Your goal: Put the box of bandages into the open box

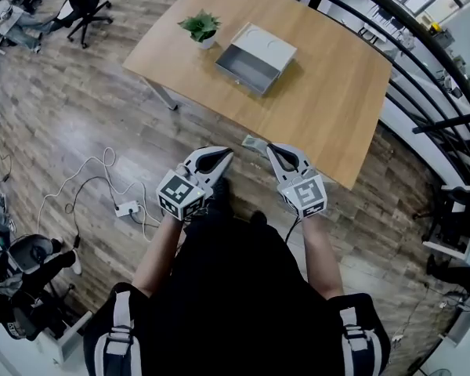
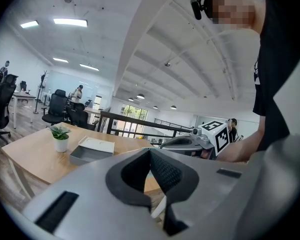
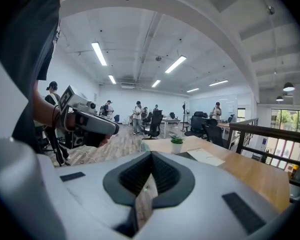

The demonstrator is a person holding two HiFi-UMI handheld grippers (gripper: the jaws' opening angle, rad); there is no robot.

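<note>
1. Box of bandages [image 1: 254, 142]: I take it to be the small flat pale thing on the near edge of the bench [image 1: 329, 108]. It is too small to confirm. Nothing is holding it.
2. Open box [image 1: 239, 77]: a grey tray with its lid laid back. It sits at about 12 o'clock from the bandage box, well apart, further in on the bench. The plant [image 1: 201, 27] is just beside it at its 10 o'clock.
3. Left gripper [image 1: 223, 157]: jaws closed tip to tip, with nothing between them. It hangs off the bench edge at about 8 o'clock from the bandage box, near it.
4. Right gripper [image 1: 274, 151]: jaws also closed together and empty. It is at about 4 o'clock from the bandage box, near it.
5. Step in hand, as I judge it: the pick has not started, so the approach comes first.
6. Doing it well:
   - Use one gripper only. The right looks closest.
   - Spread the jaws before coming down.
   - Take the bandage box across its narrow sides.
   - It sits at the bench lip, so come in from above. A sideways nudge could knock it to the floor.
7. The carry goes toward 12 o'clock. Keep clear of the plant and release low inside the tray, not on the lid.
</note>
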